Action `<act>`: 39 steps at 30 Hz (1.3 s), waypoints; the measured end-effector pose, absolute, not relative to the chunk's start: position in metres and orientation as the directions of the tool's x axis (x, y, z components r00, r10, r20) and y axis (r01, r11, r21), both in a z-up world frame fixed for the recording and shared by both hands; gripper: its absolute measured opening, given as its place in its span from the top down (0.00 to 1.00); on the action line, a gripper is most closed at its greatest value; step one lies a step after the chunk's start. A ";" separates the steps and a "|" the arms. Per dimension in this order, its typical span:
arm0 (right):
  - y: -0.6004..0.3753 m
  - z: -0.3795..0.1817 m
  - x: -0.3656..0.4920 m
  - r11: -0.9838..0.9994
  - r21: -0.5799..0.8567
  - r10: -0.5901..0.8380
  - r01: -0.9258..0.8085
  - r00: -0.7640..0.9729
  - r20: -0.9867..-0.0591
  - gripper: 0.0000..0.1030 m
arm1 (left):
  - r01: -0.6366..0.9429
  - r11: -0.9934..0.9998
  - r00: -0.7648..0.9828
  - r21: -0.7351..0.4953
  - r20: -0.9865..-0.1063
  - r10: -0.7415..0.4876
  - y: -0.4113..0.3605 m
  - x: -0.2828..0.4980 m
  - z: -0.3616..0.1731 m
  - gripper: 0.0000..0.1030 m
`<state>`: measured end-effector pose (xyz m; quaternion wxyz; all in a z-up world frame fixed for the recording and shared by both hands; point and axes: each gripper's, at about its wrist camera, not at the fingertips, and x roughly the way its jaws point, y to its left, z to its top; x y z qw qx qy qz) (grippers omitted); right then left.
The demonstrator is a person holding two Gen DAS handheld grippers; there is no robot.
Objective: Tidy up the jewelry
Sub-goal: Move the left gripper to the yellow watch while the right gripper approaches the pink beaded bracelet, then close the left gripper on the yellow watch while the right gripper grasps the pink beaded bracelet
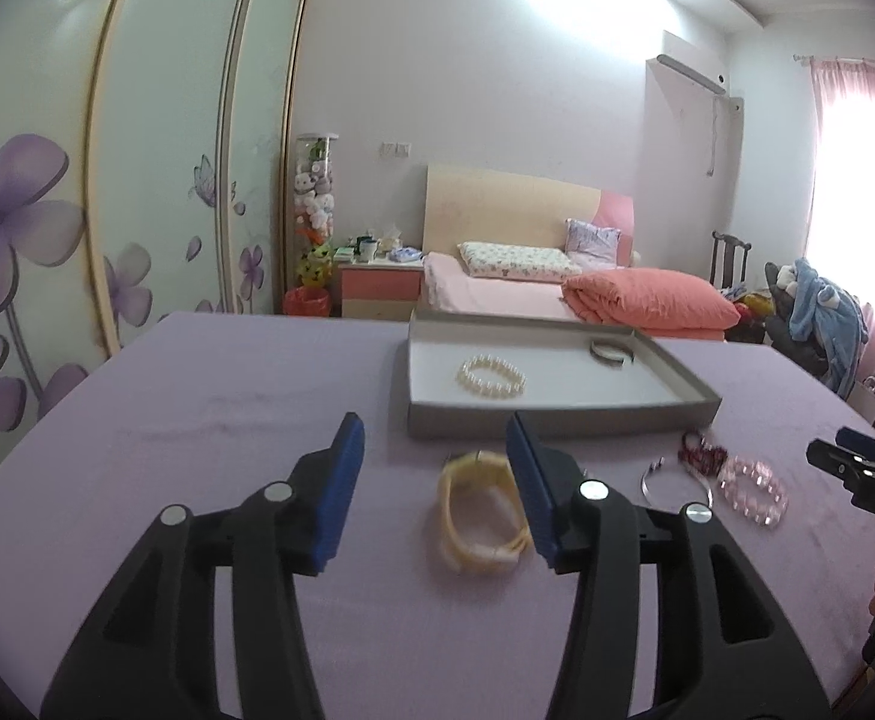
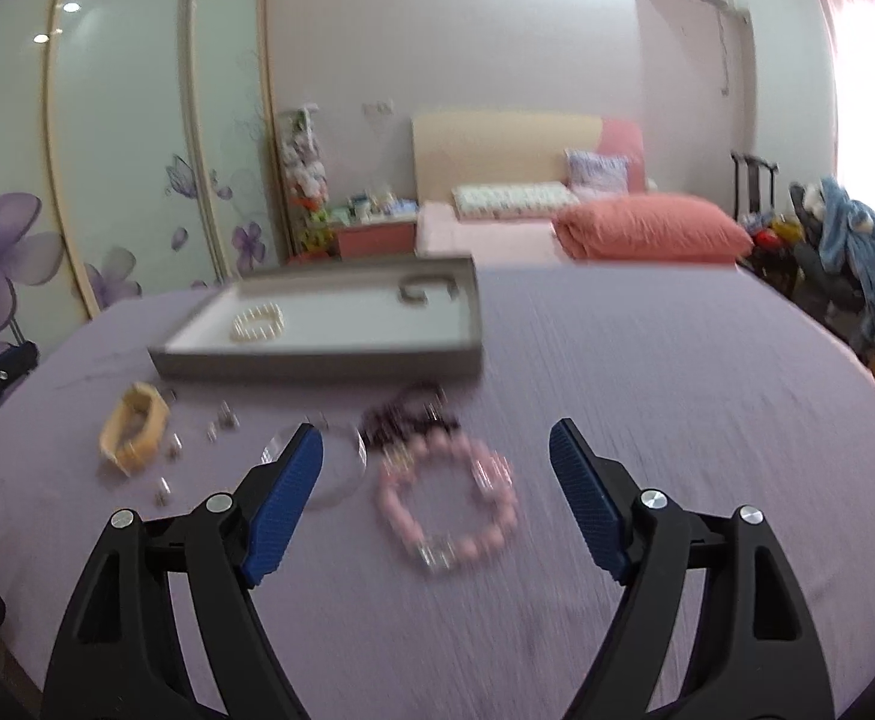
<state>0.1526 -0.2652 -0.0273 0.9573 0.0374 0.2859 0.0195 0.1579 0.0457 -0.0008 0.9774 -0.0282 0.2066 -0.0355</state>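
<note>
My left gripper [image 1: 431, 426] stands open low over the lilac cloth. A cream band bracelet [image 1: 455, 504] lies between its blue pads, close to the right one, and neither pad presses on it. My right gripper [image 2: 434, 429] is open wide, with a pink bead bracelet [image 2: 390, 501] flat on the cloth between its fingers. Behind them stands a shallow grey tray [image 1: 557, 420] holding a pearl bracelet [image 1: 463, 375] and a metal bangle [image 1: 610, 354]. The right wrist view is blurred.
A thin silver bangle [image 2: 341, 468], a dark red bead string [image 2: 407, 414] and several small loose metal pieces [image 2: 224, 420] lie in front of the tray [image 2: 317, 363]. Beyond the table are a bed, a wardrobe and a chair with clothes.
</note>
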 end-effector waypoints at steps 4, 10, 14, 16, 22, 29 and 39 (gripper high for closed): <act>-0.278 -0.039 0.156 0.991 0.128 0.052 0.032 0.797 -0.601 0.24 | 0.046 0.996 0.899 -0.079 -0.432 -0.076 0.048 0.156 -0.012 0.50; -0.281 -0.055 0.171 0.994 0.084 0.008 0.070 0.718 -0.696 0.33 | 0.041 0.995 0.885 -0.088 -0.460 -0.077 0.046 0.165 -0.018 0.50; -0.286 -0.060 0.184 0.992 0.079 -0.011 0.100 0.685 -0.728 0.46 | 0.050 0.996 0.882 -0.077 -0.464 -0.080 0.042 0.170 -0.019 0.50; -0.286 -0.061 0.193 0.992 0.065 -0.022 0.105 0.668 -0.744 0.49 | 0.052 0.996 0.883 -0.073 -0.463 -0.080 0.040 0.172 -0.018 0.50; -0.282 -0.071 0.210 0.995 0.012 -0.049 0.095 0.615 -0.787 0.69 | 0.055 0.996 0.879 -0.071 -0.469 -0.082 0.038 0.177 -0.017 0.50; -0.284 -0.071 0.192 0.999 0.035 0.017 0.017 0.623 -0.782 0.86 | 0.064 0.996 0.852 -0.067 -0.516 -0.089 0.034 0.189 -0.021 0.41; -0.289 -0.068 0.175 0.997 0.079 0.070 -0.014 0.627 -0.775 0.86 | 0.087 0.995 0.747 -0.045 -0.658 -0.095 0.011 0.227 -0.043 0.28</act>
